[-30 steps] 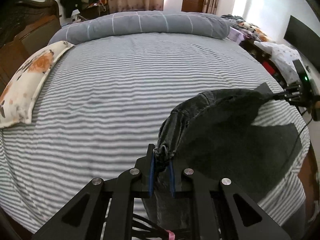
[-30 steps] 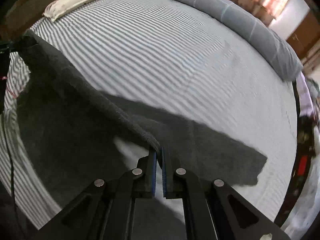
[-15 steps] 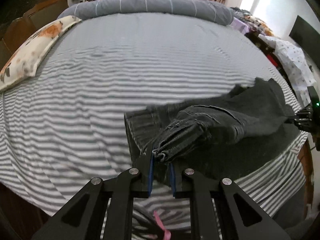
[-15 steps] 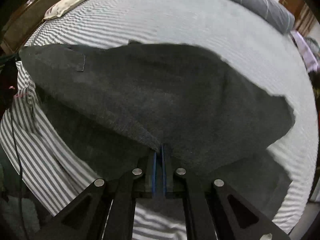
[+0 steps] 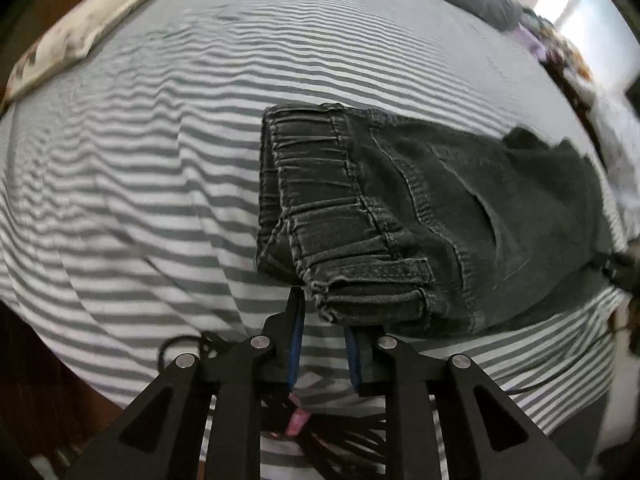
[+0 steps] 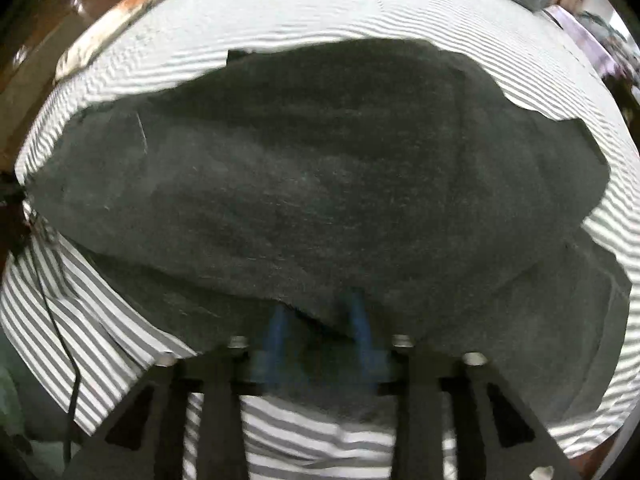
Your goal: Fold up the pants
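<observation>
Dark grey denim pants (image 5: 420, 216), matt, coarse, with ribbed stitched waistband. Striped cotton-like sheet (image 5: 140, 184), soft and matt. Matt black plastic gripper arms, blue rubbery pads (image 5: 296, 344), shiny metal screws (image 5: 259, 342).

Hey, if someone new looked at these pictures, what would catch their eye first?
The dark pants lying folded on the striped bedsheet, elastic waistband toward the left hand-held gripper. That gripper's blue-padded jaws are opening just off the waistband corner. A floral pillow lies at the bed's far left edge.
</observation>
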A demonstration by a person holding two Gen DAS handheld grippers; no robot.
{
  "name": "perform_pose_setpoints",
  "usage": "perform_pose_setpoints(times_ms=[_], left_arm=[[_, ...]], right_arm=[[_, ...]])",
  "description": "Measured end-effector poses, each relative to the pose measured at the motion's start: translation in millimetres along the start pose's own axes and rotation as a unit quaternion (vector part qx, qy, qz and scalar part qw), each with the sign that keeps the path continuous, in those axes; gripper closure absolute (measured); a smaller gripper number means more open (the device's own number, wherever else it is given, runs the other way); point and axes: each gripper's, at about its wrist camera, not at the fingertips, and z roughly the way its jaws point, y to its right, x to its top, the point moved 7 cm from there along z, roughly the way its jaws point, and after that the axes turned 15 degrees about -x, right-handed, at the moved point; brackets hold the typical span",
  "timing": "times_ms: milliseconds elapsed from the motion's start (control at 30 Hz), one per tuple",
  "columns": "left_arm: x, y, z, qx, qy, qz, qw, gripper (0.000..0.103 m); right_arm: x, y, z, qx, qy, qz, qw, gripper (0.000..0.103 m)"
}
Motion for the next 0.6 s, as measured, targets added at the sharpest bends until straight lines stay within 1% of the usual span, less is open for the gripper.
perform_pose_setpoints(times_ms=[33, 100, 133, 167, 233, 267, 300, 367, 400, 433, 533, 600], left_arm=[[-1, -1, -3, -0.011, 0.003, -0.014, 0.9998, 0.079], [-6, -2, -8, -0.039, 0.008, -0.041, 0.9984, 0.07], [-8, -2, -11, -0.05, 0.011, -0.05, 0.9975, 0.061], [-9, -1, -13, -0.06, 0.014, -0.058, 0.9964, 0.055], [-16, -1, -16, -0.085, 0.023, -0.083, 0.9926, 0.053], [-19, 1, -16, -0.106, 0.027, -0.101, 0.9889, 0.051], [-24, 1, -16, -0.143, 0.033, -0.128, 0.9808, 0.05], [-27, -1, -16, -0.177, 0.045, -0.16, 0.9701, 0.043], [-28, -2, -15, -0.189, 0.051, -0.171, 0.9658, 0.043], [-29, -3, -12, -0.199, 0.055, -0.181, 0.9614, 0.043], [-31, -11, -4, -0.214, 0.064, -0.217, 0.9501, 0.043], [-34, -15, 1, -0.214, 0.066, -0.237, 0.9455, 0.043]], right_arm=[[-2, 1, -6, -0.002, 0.009, 0.006, 1.0, 0.06], [-7, 3, -15, 0.004, 0.016, 0.013, 1.0, 0.06], [-11, 2, -20, 0.011, 0.021, 0.02, 1.0, 0.059], [-13, 2, -25, 0.016, 0.025, 0.027, 0.999, 0.059], [-22, 1, -36, 0.031, 0.03, 0.046, 0.998, 0.058], [-26, 0, -41, 0.05, 0.033, 0.065, 0.996, 0.058], [-29, 2, -45, 0.062, 0.035, 0.079, 0.994, 0.058], [-42, 0, -51, 0.082, 0.039, 0.102, 0.991, 0.057], [-42, 2, -53, 0.088, 0.039, 0.109, 0.989, 0.057], [-43, -2, -54, 0.094, 0.039, 0.117, 0.988, 0.057], [-43, -9, -52, 0.105, 0.036, 0.129, 0.985, 0.057], [-42, -13, -48, 0.11, 0.033, 0.14, 0.983, 0.057]])
